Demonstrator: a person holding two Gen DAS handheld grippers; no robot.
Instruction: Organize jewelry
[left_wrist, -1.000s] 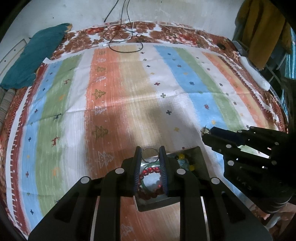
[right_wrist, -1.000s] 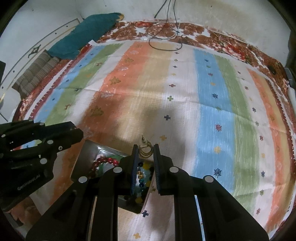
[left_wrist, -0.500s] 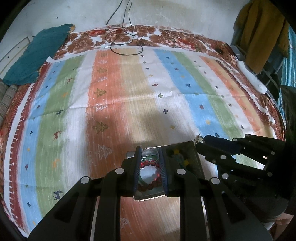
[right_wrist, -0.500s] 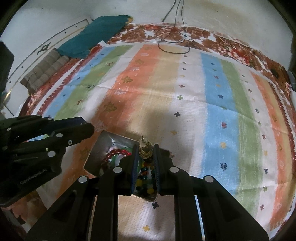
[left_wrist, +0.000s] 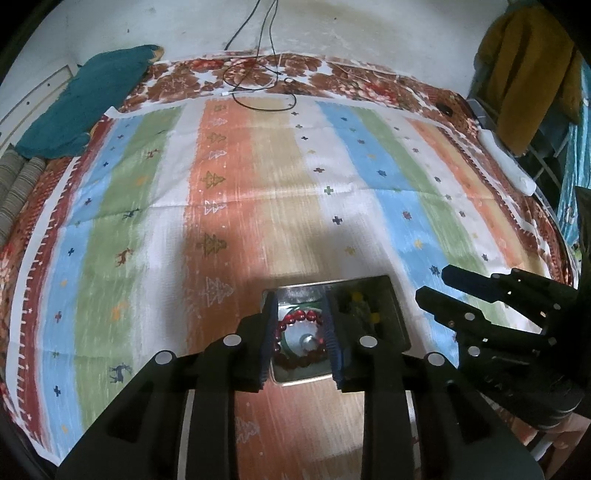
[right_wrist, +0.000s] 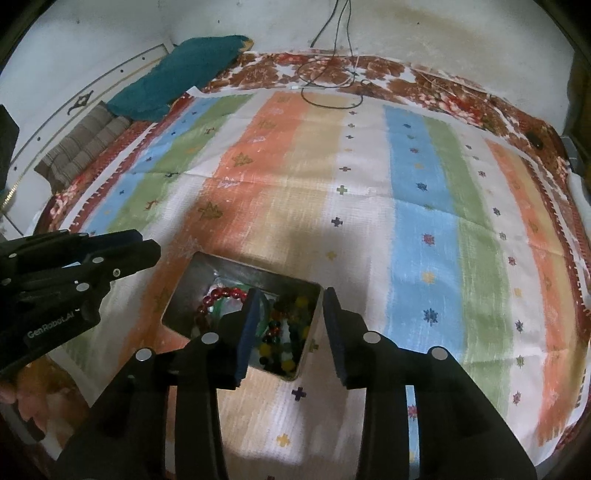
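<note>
A metal tray (left_wrist: 399, 317) with two compartments sits on the striped cloth. Its left compartment holds a red bead bracelet (left_wrist: 295, 318) and a silver ring (left_wrist: 306, 339); the right one holds mixed coloured beads (right_wrist: 284, 332). My left gripper (left_wrist: 300, 314) is open and empty above the left compartment. My right gripper (right_wrist: 288, 306) is open and empty above the tray's right edge (right_wrist: 314, 295). The red bracelet (right_wrist: 225, 293) also shows in the right wrist view. Each gripper shows in the other's view: the right gripper (left_wrist: 436, 286) and the left gripper (right_wrist: 144, 251).
A striped cloth (left_wrist: 258, 192) covers the bed. A teal pillow (left_wrist: 85, 99) lies at the far left. A black cable (left_wrist: 258, 85) lies at the far edge. A yellow garment (left_wrist: 532, 66) hangs at the right.
Both grippers have opened. The left let go of the silver ring, which now lies in the left compartment. The right let go of the gold earring; I cannot see where it landed.
</note>
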